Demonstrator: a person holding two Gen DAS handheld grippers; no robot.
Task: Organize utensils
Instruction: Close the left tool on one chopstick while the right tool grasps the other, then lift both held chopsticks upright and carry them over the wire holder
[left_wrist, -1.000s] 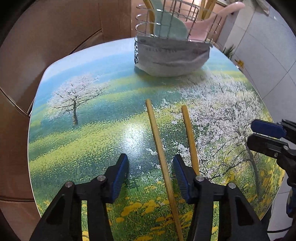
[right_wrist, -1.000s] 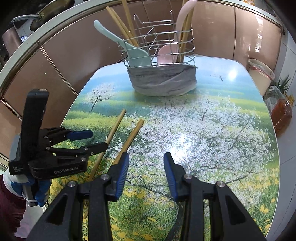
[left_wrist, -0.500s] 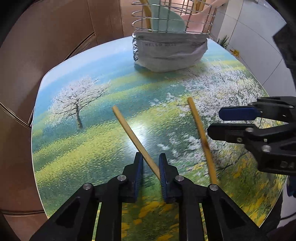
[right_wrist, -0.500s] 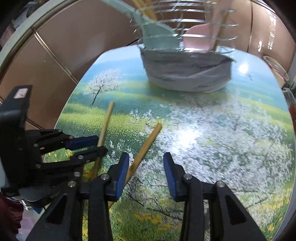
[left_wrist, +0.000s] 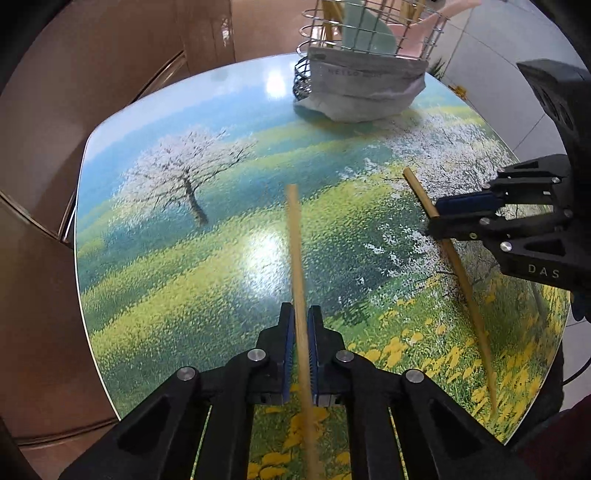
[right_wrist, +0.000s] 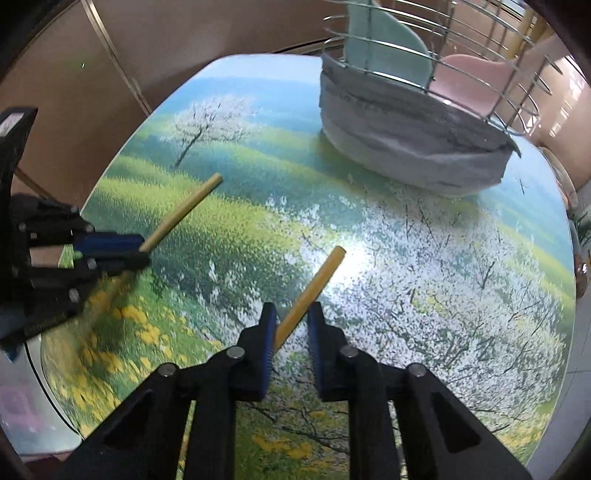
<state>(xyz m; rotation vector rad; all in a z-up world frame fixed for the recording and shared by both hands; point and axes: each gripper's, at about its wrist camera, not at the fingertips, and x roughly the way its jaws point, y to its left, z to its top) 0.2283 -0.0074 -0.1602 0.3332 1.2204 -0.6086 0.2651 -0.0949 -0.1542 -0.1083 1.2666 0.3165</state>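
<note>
Your left gripper (left_wrist: 301, 325) has just closed on the left chopstick (left_wrist: 295, 240) — both blue pads press its sides, and the stick runs straight up the middle of your view, its far end out over the green part of the table (left_wrist: 147, 258) and its near end passing back under the jaws. From the right wrist view that same gripper (right_wrist: 142, 254) shows at the left edge with the stick's end (right_wrist: 184, 210) poking out past its tips.

Your right gripper (right_wrist: 291, 321) has just been closing too, but the jaws stand narrow, not clamped: the right chopstick (right_wrist: 314, 284) lies slanted between them, close against or touching the left pad (right_wrist: 267, 332), with a clear gap to the right pad (right_wrist: 317, 332). Its free end points up and right toward the wire utensil basket (right_wrist: 424, 92). In the left wrist view your right gripper (left_wrist: 434, 221) sits over that stick (left_wrist: 465, 280) near its far end.

The basket stands at the far edge of the table, a grey cloth (right_wrist: 406, 147) wrapped around its base, with a pale green utensil (right_wrist: 384, 48) and a pink one (right_wrist: 472, 85) in it — well apart from both sticks.
</note>
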